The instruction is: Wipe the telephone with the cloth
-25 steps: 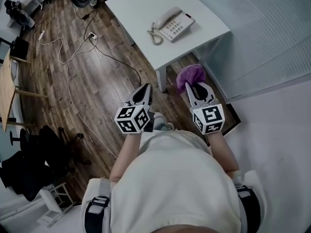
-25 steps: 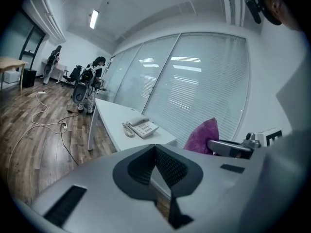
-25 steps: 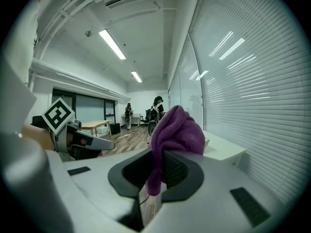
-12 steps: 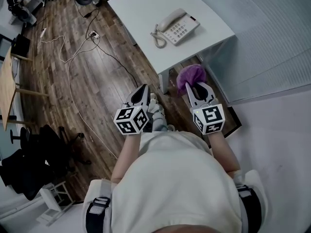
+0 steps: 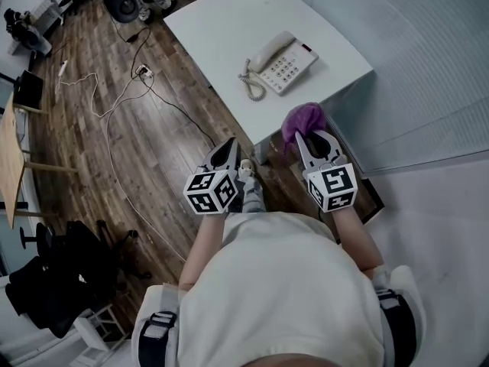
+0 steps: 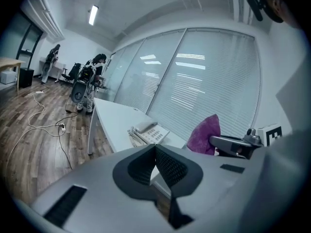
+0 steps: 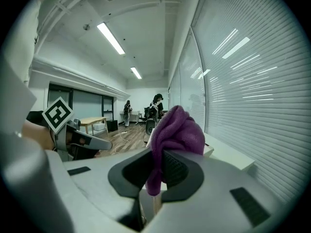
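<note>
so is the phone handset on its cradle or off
On its cradle: the handset lies flat in place along the body of the telephone, which sits on the white table.

Fuzzy cloth (image 5: 302,118), matt table (image 5: 221,44), wood floor (image 5: 145,144)

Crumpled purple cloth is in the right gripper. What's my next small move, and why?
Probably carry the right gripper forward and up over the white table toward the cream corded telephone. The crumpled purple cloth is clamped in its jaws, but it hangs short of the tabletop and touches nothing on it.
</note>
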`<state>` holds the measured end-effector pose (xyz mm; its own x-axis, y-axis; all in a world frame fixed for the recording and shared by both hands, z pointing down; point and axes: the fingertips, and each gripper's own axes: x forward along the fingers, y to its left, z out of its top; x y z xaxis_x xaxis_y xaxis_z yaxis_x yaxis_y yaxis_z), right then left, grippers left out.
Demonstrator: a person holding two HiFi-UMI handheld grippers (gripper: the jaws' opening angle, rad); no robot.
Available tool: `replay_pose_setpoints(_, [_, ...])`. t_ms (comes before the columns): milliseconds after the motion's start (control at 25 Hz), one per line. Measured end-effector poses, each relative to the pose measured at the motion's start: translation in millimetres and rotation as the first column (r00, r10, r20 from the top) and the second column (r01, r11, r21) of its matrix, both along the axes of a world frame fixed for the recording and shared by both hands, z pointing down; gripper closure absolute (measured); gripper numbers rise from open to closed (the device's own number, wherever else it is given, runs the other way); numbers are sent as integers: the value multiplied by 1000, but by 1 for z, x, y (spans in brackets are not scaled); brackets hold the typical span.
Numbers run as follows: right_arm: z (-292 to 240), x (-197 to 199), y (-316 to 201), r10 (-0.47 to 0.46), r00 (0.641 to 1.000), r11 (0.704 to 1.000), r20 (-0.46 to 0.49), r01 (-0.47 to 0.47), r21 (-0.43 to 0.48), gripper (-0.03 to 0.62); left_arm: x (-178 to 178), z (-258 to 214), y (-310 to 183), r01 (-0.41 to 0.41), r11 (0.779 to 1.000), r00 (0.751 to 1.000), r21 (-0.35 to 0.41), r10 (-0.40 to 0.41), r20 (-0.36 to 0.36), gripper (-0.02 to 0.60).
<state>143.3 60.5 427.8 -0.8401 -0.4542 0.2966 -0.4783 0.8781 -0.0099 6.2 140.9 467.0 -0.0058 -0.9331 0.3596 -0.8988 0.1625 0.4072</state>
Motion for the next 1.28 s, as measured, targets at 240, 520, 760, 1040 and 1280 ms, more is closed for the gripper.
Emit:
replay_pose_setpoints(240, [-5, -40, -38, 16, 1000, 1000, -17, -16, 21, 549, -31, 0, -41, -37, 999, 999, 4, 37, -14, 560])
replay_pose_setpoints(520, [-17, -84, -85, 55, 998, 998, -19, -55, 39, 549, -67, -5, -93, -95, 995, 995, 11, 95, -23, 560])
replay_pose_setpoints(760, [-22, -110, -126, 132, 991, 990, -9, -132, 57, 549, -94, -8, -136, -165, 986, 986, 20, 165, -13, 560])
replay_pose_setpoints(1040, [-18, -130, -164, 218, 975, 974, -47, -214, 77, 549, -122, -6, -169, -244, 970, 970, 13, 244, -13, 560])
replay_pose_setpoints(1280, [-2, -139, -201, 261, 956, 963, -132, -248, 106, 549, -133, 4, -190, -308, 951, 951, 0, 308, -34, 560])
